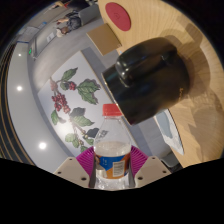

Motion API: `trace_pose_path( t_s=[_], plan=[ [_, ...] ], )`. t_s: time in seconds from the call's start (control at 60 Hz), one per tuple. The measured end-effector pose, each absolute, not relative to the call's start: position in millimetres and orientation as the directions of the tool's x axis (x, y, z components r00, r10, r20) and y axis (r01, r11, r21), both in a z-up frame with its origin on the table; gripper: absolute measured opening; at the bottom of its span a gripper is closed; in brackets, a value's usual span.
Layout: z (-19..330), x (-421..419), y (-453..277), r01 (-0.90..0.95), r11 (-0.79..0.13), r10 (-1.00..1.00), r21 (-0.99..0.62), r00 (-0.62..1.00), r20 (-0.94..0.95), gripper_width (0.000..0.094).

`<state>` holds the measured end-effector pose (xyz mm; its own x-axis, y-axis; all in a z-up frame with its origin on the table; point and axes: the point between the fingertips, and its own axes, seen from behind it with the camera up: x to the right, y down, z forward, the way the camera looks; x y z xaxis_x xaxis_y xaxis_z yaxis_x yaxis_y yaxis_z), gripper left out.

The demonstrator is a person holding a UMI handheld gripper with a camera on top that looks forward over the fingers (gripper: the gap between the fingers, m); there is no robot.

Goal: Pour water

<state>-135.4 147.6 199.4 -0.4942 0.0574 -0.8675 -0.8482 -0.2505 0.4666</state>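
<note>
The gripper (112,166) holds a clear plastic bottle (112,150) between its purple pads (86,159), both fingers pressed against its sides. The bottle has a red cap (111,111) and a blue-and-white label; its contents cannot be made out. Just beyond it, to the right, stands a dark glossy mug (148,78) on the wooden tabletop (165,25). A cloth printed with leaves and berries (72,95) lies to the left, and a red disc (119,14) sits far off.

Bottle (112,150) base hidden btwn pink pads (86,158); dark pot (147,80) interior too dim to read.
</note>
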Motion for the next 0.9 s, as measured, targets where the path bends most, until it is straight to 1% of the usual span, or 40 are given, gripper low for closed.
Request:
trace_pose_path(
  t_s=[0.067,0.1,0.117,0.133,0.2,0.217,0.233,0.25,0.333,0.35,0.367,0.4,0.433,0.467,0.5,0.517,0.533,0.55,0.567,0.583,0.6,0.617,0.633,0.65,0.683,0.7,0.733,0.75,0.767,0.783,0.8,0.817,0.833,0.867,0.9],
  plan=[
    [200.7,-138.0,144.0,-0.797,-0.259,0.023,0.546,-0.57,-0.821,0.0456],
    [189.1,-132.8,140.5,-0.775,-0.272,0.014,0.571,-0.596,-0.803,0.0456],
    [197.8,-135.7,145.8,-0.783,-0.248,0.013,0.571,-0.592,-0.806,0.0457],
    [196.7,-134.6,145.6,-0.784,-0.241,0.013,0.573,-0.593,-0.805,0.0456],
    [199.8,-134.7,136.5,-0.782,-0.238,0.014,0.577,-0.596,-0.803,0.0459],
    [196.3,-131.7,146.5,-0.782,-0.238,0.015,0.576,-0.597,-0.802,0.0459],
    [179.1,-123.7,142.1,-0.773,-0.26,0.023,0.578,-0.604,-0.797,0.0458],
    [197.7,-131.8,144.9,-0.779,-0.235,0.013,0.581,-0.601,-0.799,0.0459],
    [196.5,-134.0,146.8,-0.787,-0.241,-0.002,0.569,-0.585,-0.811,0.0456],
    [179.9,-131.4,133.5,-0.787,-0.266,0.006,0.557,-0.579,-0.815,0.0455],
    [180.5,-127.8,136.2,-0.798,-0.272,0.006,0.538,-0.561,-0.828,0.0456],
    [189.7,-130.3,146.8,-0.84,-0.28,0.022,0.465,-0.49,-0.871,0.0455],
    [201.2,-135.7,129.5,-0.88,-0.298,0.069,0.369,-0.406,-0.911,0.0458],
    [216.9,-134.3,128.8,-0.923,-0.304,0.134,0.235,-0.285,-0.949,0.0455],
    [229.9,-126.7,134.3,-0.953,-0.292,0.203,0.082,-0.145,-0.968,0.0457],
    [237.4,-127.2,113.0,-0.961,-0.277,0.232,0.017,-0.084,-0.969,0.0456],
    [250.4,-119.6,130.3,-0.966,-0.251,0.254,-0.06,-0.006,-0.967,0.0455],
    [259.8,-111.6,131.6,-0.965,-0.224,0.282,-0.136,0.069,-0.957,0.0481],
    [269.8,-103.3,130.6,-0.959,-0.189,0.308,-0.213,0.148,-0.94,0.0483],
    [279.3,-93.0,129.5,-0.945,-0.147,0.331,-0.291,0.23,-0.915,0.0457],
    [285.6,-81.4,116.3,-0.925,-0.101,0.355,-0.367,0.311,-0.882,0.0457],
    [300.3,-75.2,103.8,-0.9,-0.047,0.365,-0.434,0.389,-0.846,0.0457],
    [308.5,-58.9,105.3,-0.863,0.014,0.361,-0.505,0.475,-0.802,0.0455],
    [325.3,-54.9,116.5,-0.826,0.075,0.346,-0.558,0.546,-0.763,0.0442],
    [337.3,-25.0,114.9,-0.73,0.169,0.307,-0.663,0.678,-0.668,0.0441],
    [333.8,0.4,102.6,-0.67,0.204,0.291,-0.714,0.738,-0.609,0.0441],
    [341.7,28.0,102.7,-0.557,0.27,0.24,-0.786,0.829,-0.505,0.0436],
    [338.1,44.0,101.9,-0.506,0.3,0.219,-0.809,0.862,-0.458,0.0435],
    [346.3,47.6,107.9,-0.454,0.316,0.182,-0.833,0.891,-0.416,0.0434],
    [344.1,60.4,110.4,-0.402,0.327,0.147,-0.855,0.915,-0.374,0.0435],
    [330.8,84.3,112.4,-0.353,0.334,0.119,-0.874,0.936,-0.332,0.0423],
    [337.0,85.3,117.7,-0.31,0.332,0.078,-0.891,0.95,-0.302,0.0423],
    [323.1,104.4,118.5,-0.267,0.329,0.055,-0.906,0.963,-0.264,0.0423],
    [309.7,120.0,128.7,-0.185,0.304,0.005,-0.935,0.981,-0.192,0.0422],
    [283.7,147.3,142.6,-0.111,0.273,-0.026,-0.956,0.992,-0.122,0.0422]
  ],
)
